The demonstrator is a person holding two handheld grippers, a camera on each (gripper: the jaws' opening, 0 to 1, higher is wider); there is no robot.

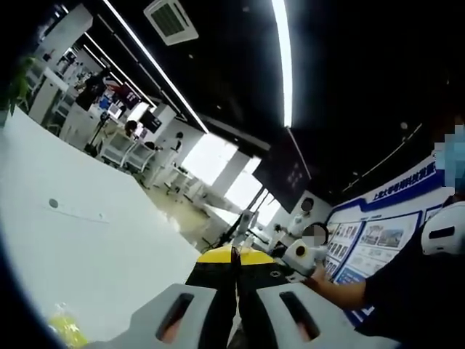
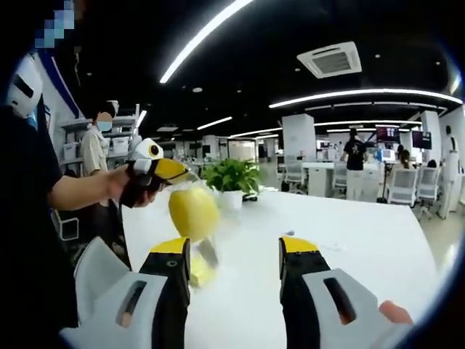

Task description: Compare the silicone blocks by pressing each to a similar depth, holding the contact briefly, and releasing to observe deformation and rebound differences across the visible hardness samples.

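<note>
Right gripper view: my right hand-held gripper (image 2: 236,254) stands open over the white bench (image 2: 363,240). My left hand-held gripper (image 2: 163,172), up-left, pinches a yellow block (image 2: 193,212); another yellow block (image 2: 198,270) lies just beside my left jaw.

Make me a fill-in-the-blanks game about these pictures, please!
1. The left gripper holds up a clear bag with something ____ in colour inside.
2. The right gripper has its jaws ____.
3. The table top is ____ in colour.
4. Behind the bag stands a leafy green ____ in a pot.

Missing words: yellow; open; white; plant
</note>
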